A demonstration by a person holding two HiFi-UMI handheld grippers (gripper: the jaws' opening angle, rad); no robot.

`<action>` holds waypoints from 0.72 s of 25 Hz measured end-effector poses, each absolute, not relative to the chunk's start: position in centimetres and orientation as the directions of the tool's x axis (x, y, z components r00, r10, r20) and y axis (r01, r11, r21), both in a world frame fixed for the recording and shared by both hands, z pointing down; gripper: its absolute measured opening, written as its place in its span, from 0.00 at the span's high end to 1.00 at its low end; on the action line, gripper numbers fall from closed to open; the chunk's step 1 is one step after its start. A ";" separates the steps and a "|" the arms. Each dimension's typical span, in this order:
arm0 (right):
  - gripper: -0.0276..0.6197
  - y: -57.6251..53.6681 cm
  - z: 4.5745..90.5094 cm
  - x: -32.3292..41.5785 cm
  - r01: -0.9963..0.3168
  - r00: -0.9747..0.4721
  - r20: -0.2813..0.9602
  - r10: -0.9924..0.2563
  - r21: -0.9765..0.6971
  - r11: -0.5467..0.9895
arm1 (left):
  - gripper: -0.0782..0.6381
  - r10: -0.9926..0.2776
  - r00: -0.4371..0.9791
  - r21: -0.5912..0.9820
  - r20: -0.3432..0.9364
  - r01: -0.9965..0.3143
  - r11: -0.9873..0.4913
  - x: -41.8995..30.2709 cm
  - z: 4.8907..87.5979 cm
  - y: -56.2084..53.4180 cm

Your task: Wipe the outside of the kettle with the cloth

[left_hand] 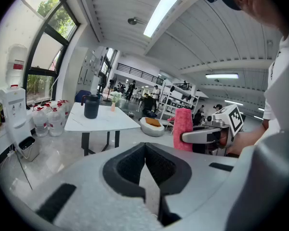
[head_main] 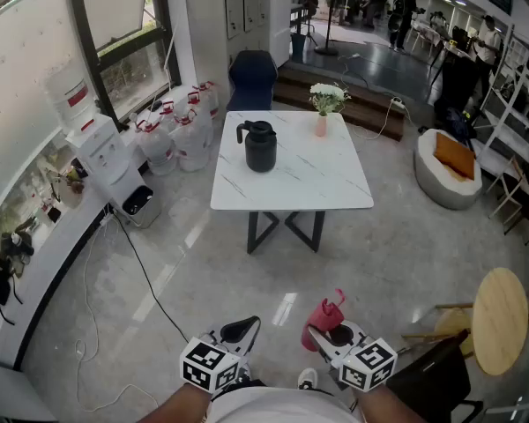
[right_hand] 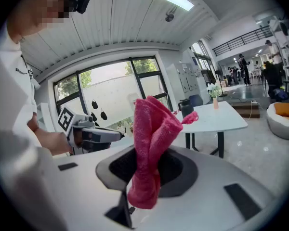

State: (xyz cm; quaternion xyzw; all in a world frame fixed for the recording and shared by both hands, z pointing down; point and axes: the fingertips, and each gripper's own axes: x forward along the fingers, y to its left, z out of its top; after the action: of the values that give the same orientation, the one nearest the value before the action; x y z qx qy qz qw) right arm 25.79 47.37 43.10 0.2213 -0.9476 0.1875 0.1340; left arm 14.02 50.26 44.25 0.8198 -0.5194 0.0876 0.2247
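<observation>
A black kettle [head_main: 259, 145] stands upright on the white square table [head_main: 335, 189] far ahead; it also shows small in the left gripper view as the kettle [left_hand: 91, 106] and behind the cloth in the right gripper view as the kettle [right_hand: 186, 108]. My right gripper [head_main: 321, 332] is shut on a pink cloth [head_main: 324, 317], which sticks up bunched from its jaws; the cloth [right_hand: 151, 149] fills the middle of the right gripper view. My left gripper [head_main: 244, 330] is shut with nothing in it, close to my body. Both grippers are well short of the table.
A small vase of flowers [head_main: 324, 104] stands on the table's far right. Water jugs [head_main: 178, 130] and a white dispenser [head_main: 106, 152] line the left wall. A cable [head_main: 132, 263] runs across the tiled floor. A round wooden stool [head_main: 500, 320] stands at right, a beanbag [head_main: 448, 166] beyond.
</observation>
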 end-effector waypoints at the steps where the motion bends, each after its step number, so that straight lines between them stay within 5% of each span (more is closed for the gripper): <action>1: 0.79 47.4 43.1 25.8 -0.471 -0.865 0.338 -0.370 -0.295 0.831 | 0.89 -0.811 0.447 0.275 0.377 -0.890 -0.363 14.0 44.2 50.2; 18: 0.78 47.5 42.8 23.1 -0.436 -0.880 0.341 -0.330 -0.306 0.846 | 0.89 -0.815 0.448 0.276 0.367 -0.889 -0.364 11.8 44.1 49.5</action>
State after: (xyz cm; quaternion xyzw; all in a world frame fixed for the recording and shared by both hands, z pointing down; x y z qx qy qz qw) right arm 23.08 47.46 42.82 0.2014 -0.9507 0.1904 0.1391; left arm 11.83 49.50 44.05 0.8216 -0.5187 0.0838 0.2210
